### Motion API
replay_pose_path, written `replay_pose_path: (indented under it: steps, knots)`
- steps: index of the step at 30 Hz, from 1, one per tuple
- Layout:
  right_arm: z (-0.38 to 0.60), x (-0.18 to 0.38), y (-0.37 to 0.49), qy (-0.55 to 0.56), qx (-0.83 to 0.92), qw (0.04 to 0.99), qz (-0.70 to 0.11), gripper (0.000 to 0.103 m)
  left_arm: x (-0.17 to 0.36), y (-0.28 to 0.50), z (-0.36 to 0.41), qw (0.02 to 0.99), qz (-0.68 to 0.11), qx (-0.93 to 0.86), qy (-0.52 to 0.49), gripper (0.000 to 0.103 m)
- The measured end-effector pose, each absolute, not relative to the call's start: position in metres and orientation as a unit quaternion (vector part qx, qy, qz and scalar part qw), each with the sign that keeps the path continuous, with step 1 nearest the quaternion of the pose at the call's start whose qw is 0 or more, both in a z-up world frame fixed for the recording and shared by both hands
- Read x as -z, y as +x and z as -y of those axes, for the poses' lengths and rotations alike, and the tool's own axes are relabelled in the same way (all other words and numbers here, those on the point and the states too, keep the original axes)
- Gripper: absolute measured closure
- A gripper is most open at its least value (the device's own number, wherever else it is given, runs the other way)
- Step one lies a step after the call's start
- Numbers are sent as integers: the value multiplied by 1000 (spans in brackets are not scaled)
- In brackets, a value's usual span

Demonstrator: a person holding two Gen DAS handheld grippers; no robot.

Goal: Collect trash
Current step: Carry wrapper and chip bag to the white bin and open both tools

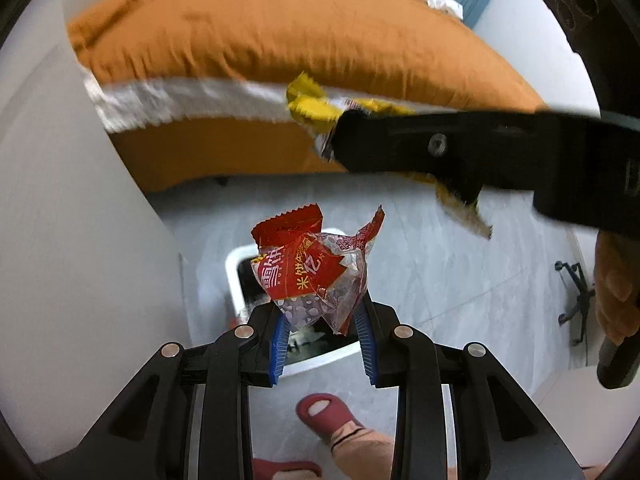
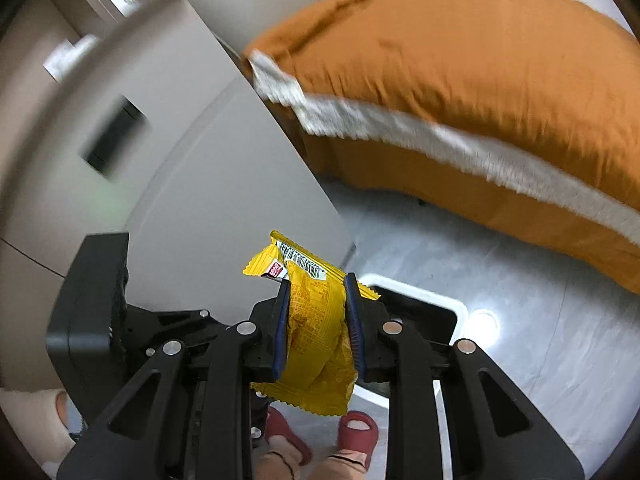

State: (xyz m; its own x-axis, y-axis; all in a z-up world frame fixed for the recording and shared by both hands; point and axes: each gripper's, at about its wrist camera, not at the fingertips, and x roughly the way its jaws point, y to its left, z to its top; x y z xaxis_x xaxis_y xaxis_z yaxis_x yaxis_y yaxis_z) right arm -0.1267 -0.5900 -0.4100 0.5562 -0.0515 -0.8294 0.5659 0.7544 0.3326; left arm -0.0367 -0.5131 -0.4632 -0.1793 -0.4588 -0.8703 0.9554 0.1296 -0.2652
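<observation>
While the red wrapper (image 1: 316, 272) is sitting pinched in the left gripper (image 1: 324, 344) above the white bin (image 1: 236, 276), hiding much of the bin's opening, the right gripper (image 2: 316, 332) is clamping the yellow wrapper (image 2: 316, 344) over the bin's near rim. Both grippers are pointing steeply down; the bed (image 1: 280, 28) behind is blurring.
</observation>
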Motion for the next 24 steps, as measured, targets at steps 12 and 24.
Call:
replay_pose_path:
  steps: [12,24]
  knots:
    - [615,555,-136,309,209,784,-495,5,595,-38,526,566,-497,592,287,5]
    - [620,521,-136,310,221,784,-491,5,568,-30,526,579,-509,578,268,5]
